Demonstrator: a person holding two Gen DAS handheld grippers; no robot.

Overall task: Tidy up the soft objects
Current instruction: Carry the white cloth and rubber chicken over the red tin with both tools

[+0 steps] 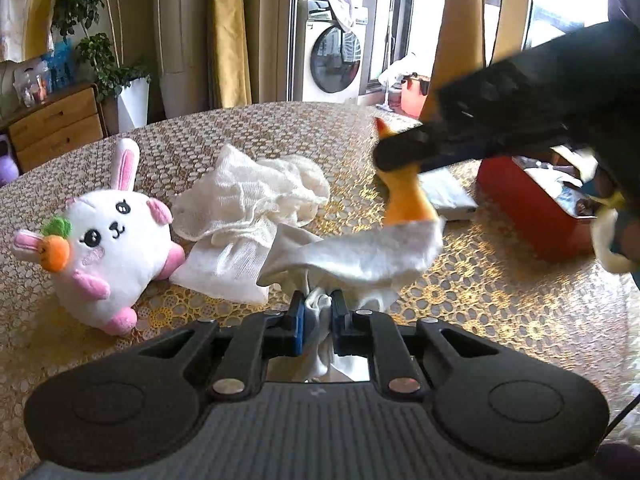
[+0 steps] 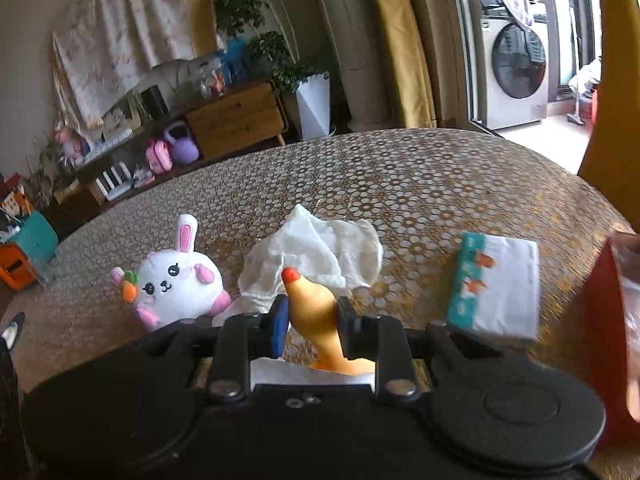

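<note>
The left gripper (image 1: pixel 317 316) pinched a white cloth (image 1: pixel 360 252) beside the bunny plush (image 1: pixel 108 252); the right gripper (image 2: pixel 310 322) clamped the rubber chicken (image 2: pixel 316 312), probably to part them.

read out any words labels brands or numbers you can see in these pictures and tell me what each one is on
No text can be read.
Tissue pack: orange and teal print, too blurred to read.
Washing machine: panel marks, too small to read.
Red box: no lettering visible.
</note>
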